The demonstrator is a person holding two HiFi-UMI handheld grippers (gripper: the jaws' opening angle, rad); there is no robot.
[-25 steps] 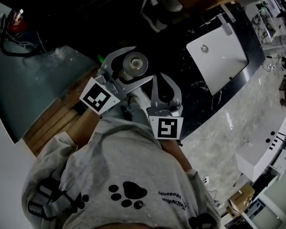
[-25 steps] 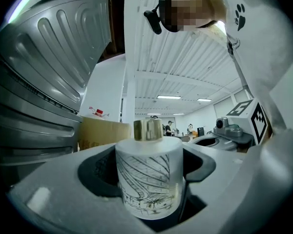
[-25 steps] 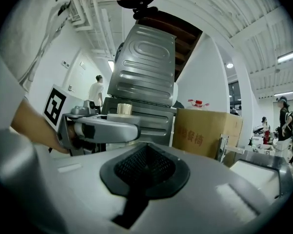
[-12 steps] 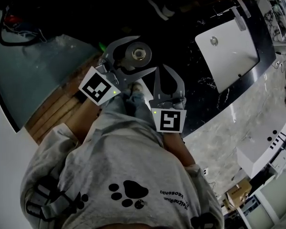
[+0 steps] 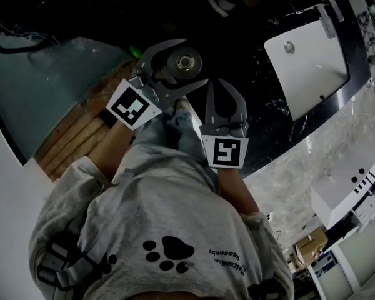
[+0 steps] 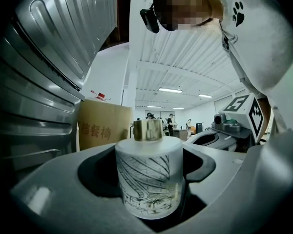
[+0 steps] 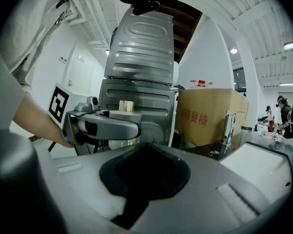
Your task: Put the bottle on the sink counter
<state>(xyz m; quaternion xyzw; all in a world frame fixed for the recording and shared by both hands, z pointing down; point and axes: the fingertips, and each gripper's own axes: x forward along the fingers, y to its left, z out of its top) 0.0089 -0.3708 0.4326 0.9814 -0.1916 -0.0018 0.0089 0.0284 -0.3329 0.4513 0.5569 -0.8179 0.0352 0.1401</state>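
L hand-held gripper [image 5: 195, 61] clamps white bottle [image 6: 147, 179], sketch print, gold cap [image 6: 147, 129]; R hand-held gripper [image 7: 149, 145] closed, empty.

Brown box [image 7: 212, 112] with red print stands just beside ridged metal casing [image 7: 142, 48]. Wood slats [image 5: 72, 139] border teal sheet [image 5: 44, 86]. Ceiling lights [image 6: 170, 89] lit; people [image 6: 171, 123] far back.

A big open test hall or lab with a mock washroom corner set up in it: a white ribbed ceiling [image 6: 185, 77] with strip lights [image 6: 170, 89], people [image 6: 170, 123] standing about in the distance, a printed cardboard box [image 7: 212, 116] and a grey ribbed metal casing [image 7: 144, 48] beside a black veined table [image 5: 262, 127] holding a white sink [image 5: 312, 61]
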